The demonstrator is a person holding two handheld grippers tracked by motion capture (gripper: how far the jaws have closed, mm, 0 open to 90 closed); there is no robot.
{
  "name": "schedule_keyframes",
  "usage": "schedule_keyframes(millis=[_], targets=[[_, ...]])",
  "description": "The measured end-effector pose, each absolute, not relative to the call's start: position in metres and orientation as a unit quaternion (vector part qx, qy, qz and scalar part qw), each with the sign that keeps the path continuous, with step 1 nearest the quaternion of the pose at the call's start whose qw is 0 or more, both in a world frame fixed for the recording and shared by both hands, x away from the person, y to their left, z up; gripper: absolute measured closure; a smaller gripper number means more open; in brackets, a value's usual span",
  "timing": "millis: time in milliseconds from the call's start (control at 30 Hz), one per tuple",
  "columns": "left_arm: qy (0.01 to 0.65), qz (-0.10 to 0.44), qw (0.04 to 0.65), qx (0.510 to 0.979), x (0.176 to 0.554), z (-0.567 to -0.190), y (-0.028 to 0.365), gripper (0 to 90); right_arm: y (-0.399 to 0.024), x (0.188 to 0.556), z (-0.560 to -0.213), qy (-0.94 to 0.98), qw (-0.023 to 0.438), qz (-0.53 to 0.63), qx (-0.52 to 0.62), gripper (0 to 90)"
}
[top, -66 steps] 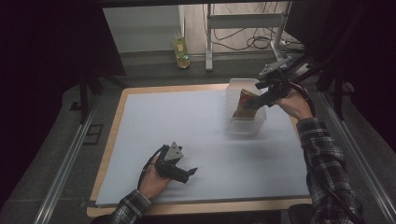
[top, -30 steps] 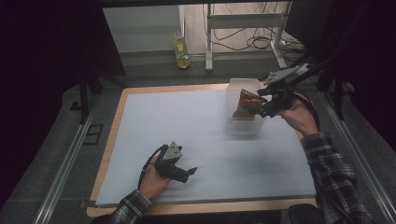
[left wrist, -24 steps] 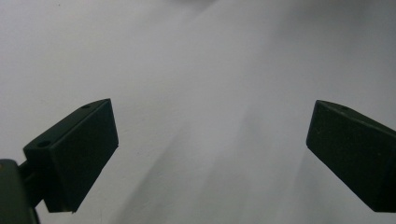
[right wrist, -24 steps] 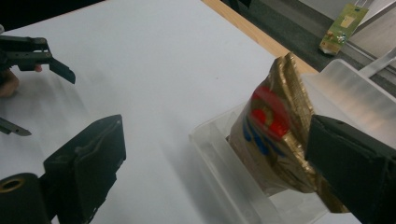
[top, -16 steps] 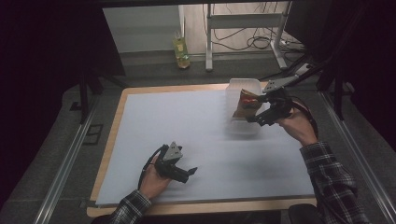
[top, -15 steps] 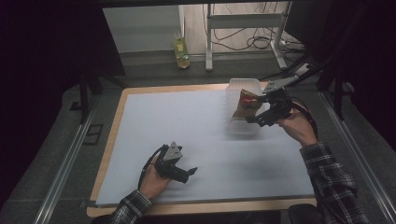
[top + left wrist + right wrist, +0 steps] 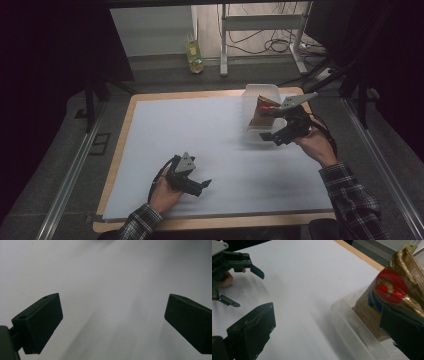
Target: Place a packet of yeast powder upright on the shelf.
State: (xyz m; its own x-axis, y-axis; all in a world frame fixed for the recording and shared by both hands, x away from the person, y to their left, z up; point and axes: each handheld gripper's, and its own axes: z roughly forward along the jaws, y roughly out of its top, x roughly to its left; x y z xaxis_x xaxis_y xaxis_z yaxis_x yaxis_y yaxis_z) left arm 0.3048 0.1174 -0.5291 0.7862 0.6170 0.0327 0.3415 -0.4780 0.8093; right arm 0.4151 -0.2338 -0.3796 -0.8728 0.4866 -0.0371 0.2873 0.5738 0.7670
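Note:
A gold-brown snack bag (image 7: 261,111) (image 7: 391,291) with a red mark stands upright in a clear plastic tub (image 7: 253,94) (image 7: 352,326) at the table's far right. My right gripper (image 7: 270,136) (image 7: 327,315) hovers at the tub's near side. Its jaws have just been opening and now stand wide; the tub's near wall lies between them, and the bag stands by the right jaw with no pad pressing on it. My left gripper (image 7: 204,188) (image 7: 112,312) rests open on the white mat (image 7: 200,135) near the front edge, nothing between its jaws.
The white mat covers a wooden table top (image 7: 125,125). Beyond the table's far edge, a green bottle (image 7: 194,52) stands on the floor beside a metal frame's legs (image 7: 223,45) and cables. Dark rails run along both sides.
My right gripper came down from the bag's top and back toward the person, jaws widening. The bag stays in the tub. The left gripper kept still.

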Motion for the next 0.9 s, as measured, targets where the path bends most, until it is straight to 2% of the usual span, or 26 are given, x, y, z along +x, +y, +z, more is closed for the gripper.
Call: schedule_keyframes(millis=[900], targets=[[0.276,0.164,0.431,0.843,0.304,-0.531,0.117,1.3,-0.246,0.379,-0.387,0.870,0.137,0.418,0.221,0.0]])
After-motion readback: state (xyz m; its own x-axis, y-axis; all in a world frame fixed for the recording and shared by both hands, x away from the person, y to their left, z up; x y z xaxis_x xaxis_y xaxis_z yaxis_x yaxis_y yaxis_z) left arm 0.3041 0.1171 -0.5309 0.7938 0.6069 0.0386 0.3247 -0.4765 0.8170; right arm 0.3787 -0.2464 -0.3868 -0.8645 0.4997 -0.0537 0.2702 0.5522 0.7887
